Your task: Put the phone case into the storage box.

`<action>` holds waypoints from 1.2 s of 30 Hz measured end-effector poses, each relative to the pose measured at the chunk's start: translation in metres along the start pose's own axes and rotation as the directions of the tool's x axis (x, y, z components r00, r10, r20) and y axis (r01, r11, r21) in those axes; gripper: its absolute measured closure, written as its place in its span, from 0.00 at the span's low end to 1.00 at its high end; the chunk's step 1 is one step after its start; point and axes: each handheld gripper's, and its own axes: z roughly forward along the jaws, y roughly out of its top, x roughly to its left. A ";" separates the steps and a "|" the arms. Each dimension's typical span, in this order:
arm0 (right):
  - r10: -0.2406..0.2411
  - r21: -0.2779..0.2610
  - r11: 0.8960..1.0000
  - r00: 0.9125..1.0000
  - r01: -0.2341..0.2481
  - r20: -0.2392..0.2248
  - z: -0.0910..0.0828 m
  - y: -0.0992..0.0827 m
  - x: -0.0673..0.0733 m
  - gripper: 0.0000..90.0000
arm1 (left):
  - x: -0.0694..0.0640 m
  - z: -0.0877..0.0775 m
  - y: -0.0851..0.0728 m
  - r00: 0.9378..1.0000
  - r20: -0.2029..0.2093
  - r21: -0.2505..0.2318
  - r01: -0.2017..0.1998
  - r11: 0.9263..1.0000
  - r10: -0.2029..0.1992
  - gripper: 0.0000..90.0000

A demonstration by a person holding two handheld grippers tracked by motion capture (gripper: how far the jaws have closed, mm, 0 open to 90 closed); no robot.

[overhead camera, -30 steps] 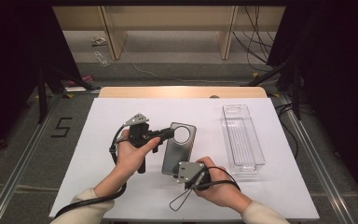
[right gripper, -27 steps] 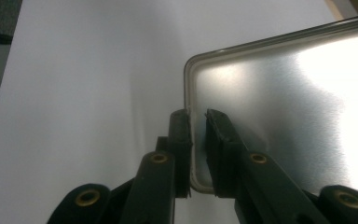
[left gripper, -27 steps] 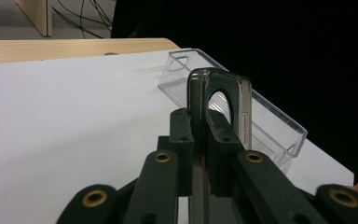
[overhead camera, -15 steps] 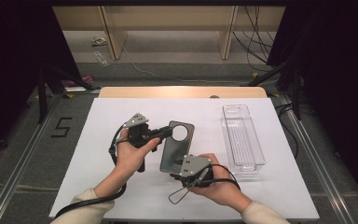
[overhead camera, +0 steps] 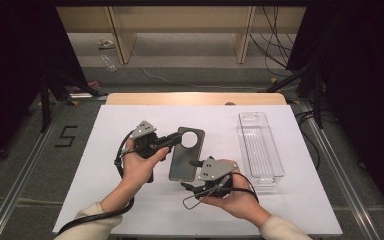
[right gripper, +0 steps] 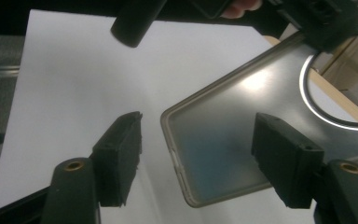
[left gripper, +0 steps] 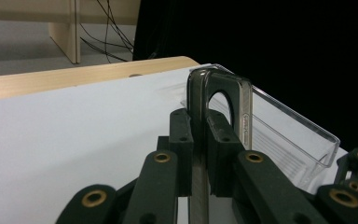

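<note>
Nearest the bench's (overhead camera: pixel 105 200) front edge, the right hand-held gripper (overhead camera: pixel 192 175) has just been opening its jaws, which stand apart around the near corner of the grey phone case (overhead camera: pixel 186 155) without pressing it. Farther in, mid-bench, the left hand-held gripper (overhead camera: pixel 176 139) clamps the case's edge. A clear plastic tray (overhead camera: pixel 260 145) lies toward the right edge.

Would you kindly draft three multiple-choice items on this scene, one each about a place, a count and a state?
1. Where is the clear tray?
A. right of the phone case
B. left of it
C. under it

2. How many round cutouts does the phone case have?
A. none
B. one
C. three

3. How does the left gripper stand?
A. open over the table
B. shut on the tray
C. shut on the phone case

Key: 1 A, the high view shows the tray nearer the table's right edge; 2 B, one ring-edged hole near its far end; 3 C, the pads pinch the case's edge.
</note>
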 end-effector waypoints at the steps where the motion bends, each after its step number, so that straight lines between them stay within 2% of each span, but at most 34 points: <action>1: 0.011 -0.008 1.000 1.000 -0.011 0.008 -0.001 0.000 -0.001 0.38 | 0.000 0.000 0.000 1.000 -0.004 -0.002 -0.003 1.000 0.003 0.91; 10: 0.064 -0.056 0.997 0.995 -0.060 0.070 -0.009 0.001 -0.009 0.37 | -0.001 -0.003 -0.001 0.999 -0.039 -0.030 -0.040 0.999 0.038 0.91; 18: 0.120 -0.099 0.989 0.983 -0.107 0.142 -0.017 0.001 -0.017 0.37 | 0.000 -0.005 -0.001 0.997 -0.056 -0.041 -0.055 0.998 0.052 0.91; 29: 0.203 -0.130 0.975 0.959 -0.179 0.197 -0.022 0.000 -0.032 0.36 | 0.001 -0.006 -0.003 0.995 -0.068 -0.059 -0.071 0.996 0.067 0.91; 36: 0.262 -0.164 0.960 0.937 -0.227 0.233 -0.026 0.000 -0.044 0.36 | -0.001 -0.006 -0.004 0.996 -0.062 -0.067 -0.067 0.995 0.063 0.91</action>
